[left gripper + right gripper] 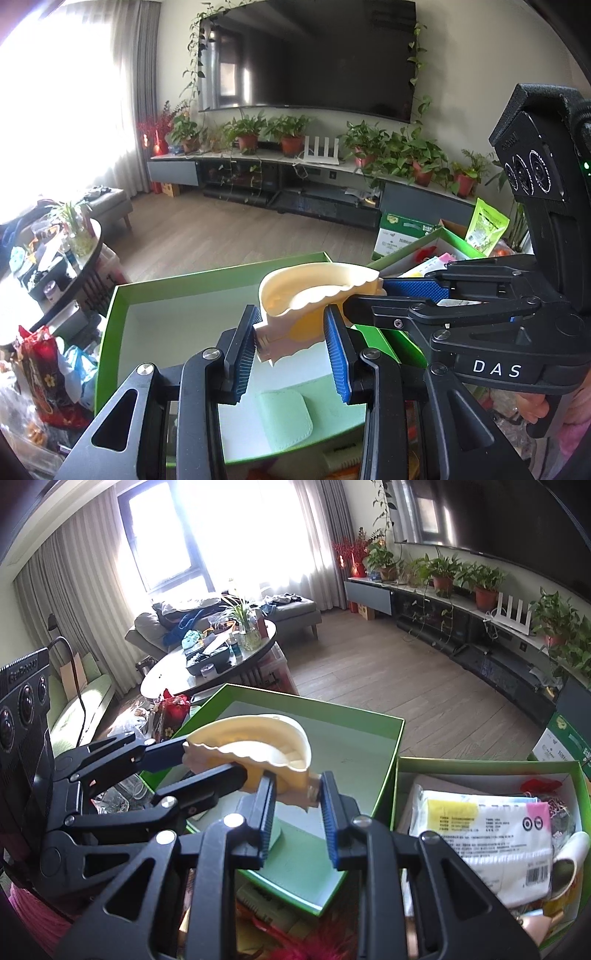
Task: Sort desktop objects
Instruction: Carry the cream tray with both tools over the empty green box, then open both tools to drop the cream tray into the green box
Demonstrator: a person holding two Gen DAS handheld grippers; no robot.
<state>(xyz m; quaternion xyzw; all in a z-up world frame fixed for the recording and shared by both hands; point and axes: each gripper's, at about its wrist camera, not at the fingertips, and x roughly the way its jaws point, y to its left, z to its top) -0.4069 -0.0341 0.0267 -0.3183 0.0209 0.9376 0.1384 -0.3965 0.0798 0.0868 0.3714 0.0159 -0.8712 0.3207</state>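
Both grippers carry one cream dumpling mould (314,295) above the emptier green box (155,295). My left gripper (291,349) pinches the mould's pinkish handle end; my right gripper (297,806) is clamped on the opposite end. A pale green pouch (284,421) lies on the box floor below. Risks: hands drifting apart could twist the hinged mould loose; uneven release could tip it over the wall toward the full box (480,768).
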